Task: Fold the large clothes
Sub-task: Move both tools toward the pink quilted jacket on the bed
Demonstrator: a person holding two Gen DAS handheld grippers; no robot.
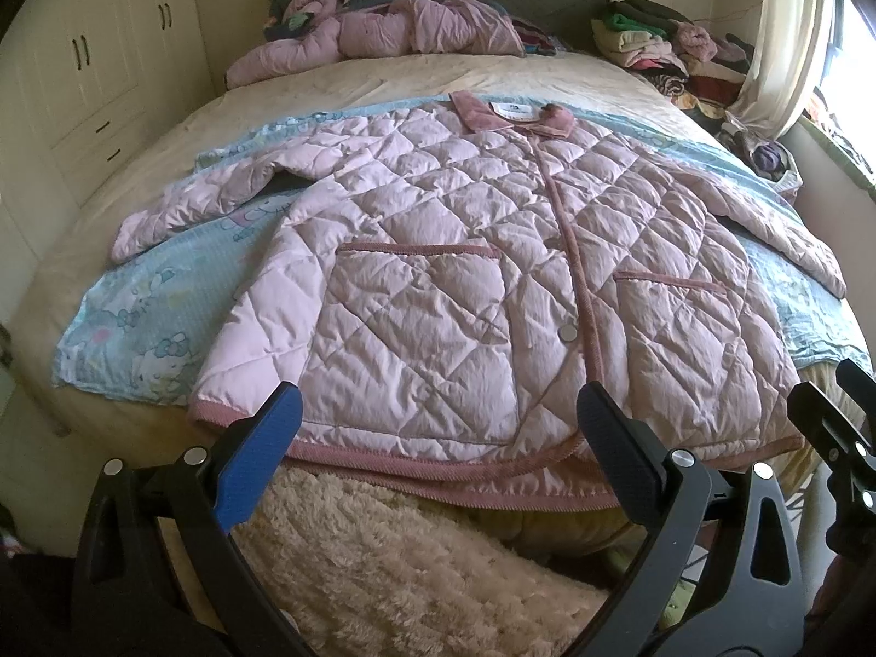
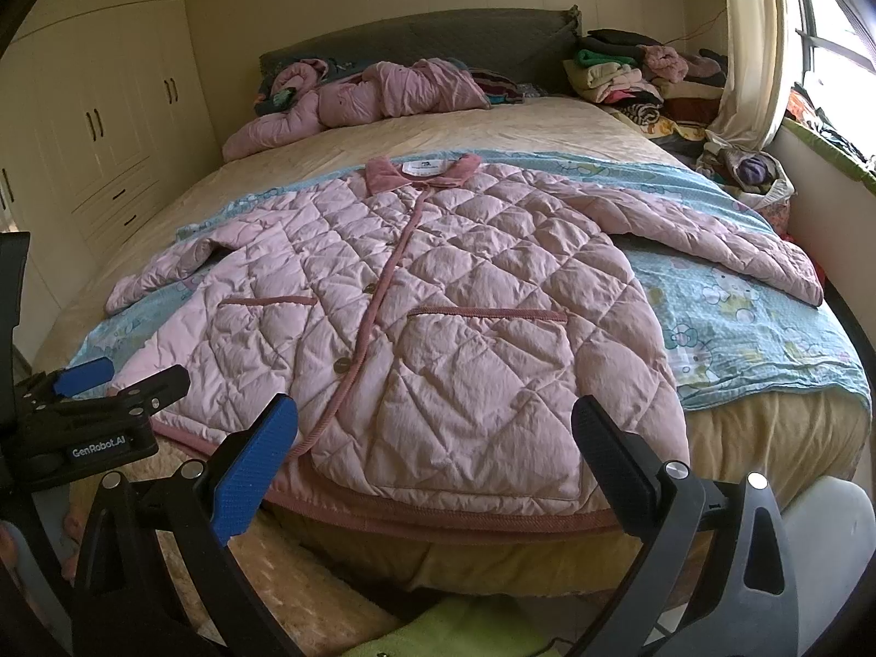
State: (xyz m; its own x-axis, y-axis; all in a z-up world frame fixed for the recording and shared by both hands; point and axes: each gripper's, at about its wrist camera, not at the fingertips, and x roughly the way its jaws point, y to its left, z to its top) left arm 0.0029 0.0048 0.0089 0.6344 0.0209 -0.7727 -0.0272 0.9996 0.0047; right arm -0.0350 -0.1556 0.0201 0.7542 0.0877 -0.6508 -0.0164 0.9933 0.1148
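Lying flat for folding: pink quilted jacket [image 1: 465,274], front up, sleeves spread, hem at the bed's near edge.

Left gripper [image 1: 438,432] and right gripper [image 2: 435,432] are hovering wide open over the hem, holding nothing, apparently lining up a first grasp. Blue cartoon sheet [image 2: 739,328] is lying beneath; clothes pile [image 2: 629,76] and crumpled pink coat [image 1: 383,27] are sitting well apart, obstructing nothing.

Open bedspread [image 2: 575,126] beyond the jacket [image 2: 416,295]; crumpled coat [image 2: 356,96] and clothes pile [image 2: 629,76] crowding the headboard end.
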